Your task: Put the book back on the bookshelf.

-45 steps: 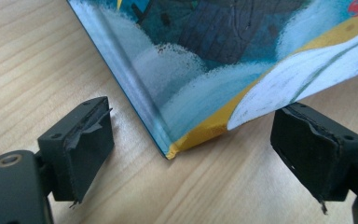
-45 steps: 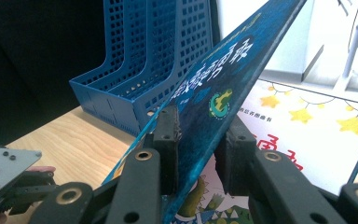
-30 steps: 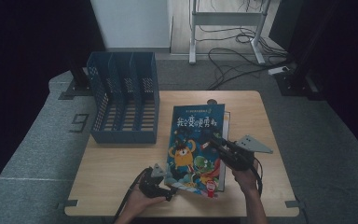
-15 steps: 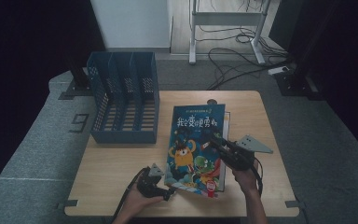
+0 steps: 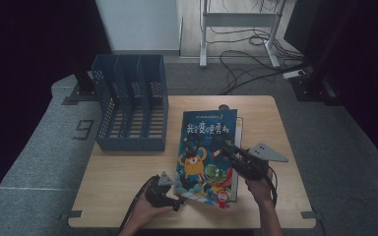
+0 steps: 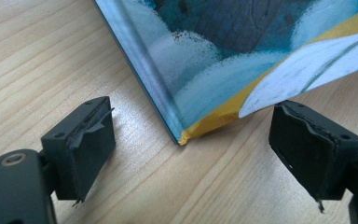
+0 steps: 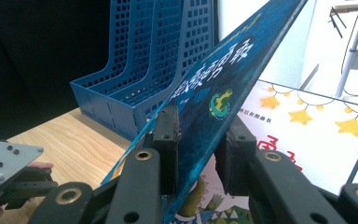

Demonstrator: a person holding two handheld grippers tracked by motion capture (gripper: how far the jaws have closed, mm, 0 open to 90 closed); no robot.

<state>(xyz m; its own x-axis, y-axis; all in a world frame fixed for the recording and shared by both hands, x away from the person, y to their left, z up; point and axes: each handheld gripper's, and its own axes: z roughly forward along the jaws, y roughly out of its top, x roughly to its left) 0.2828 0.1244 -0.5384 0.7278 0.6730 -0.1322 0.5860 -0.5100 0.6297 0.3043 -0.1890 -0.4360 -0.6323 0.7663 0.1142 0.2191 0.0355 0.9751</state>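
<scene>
- Right gripper [image 5: 228, 149] has its jaws clamped on the right edge of the book [image 5: 207, 147], and that cover is tipped up off the table [image 5: 128, 177]. In the right gripper view the cover [image 7: 214, 93] runs steep between the jaws, with another book [image 7: 303, 135] lying flat underneath it (stars, white cover).
- Compared with a second ago, the book's near-left corner has crept toward the left hand, and the whole thing looks a bit more tilted now. Not a big change, but it's moving.
- Left gripper [image 5: 174, 191] sits at the book's near-left corner, jaws spread wide. In the left gripper view the yellow corner [image 6: 186, 135] rests on the wood right between the two pads [image 6: 93, 144], touching neither.
- So my read: the lift has begun on the right, and the left is lined up to pinch that corner next. Once both have it, it could go into the blue rack [image 5: 130, 105] at the back left, which looks empty.
- Risk I'd guess: thin cover, one-sided grip, could flop or slide before the left closes.
</scene>
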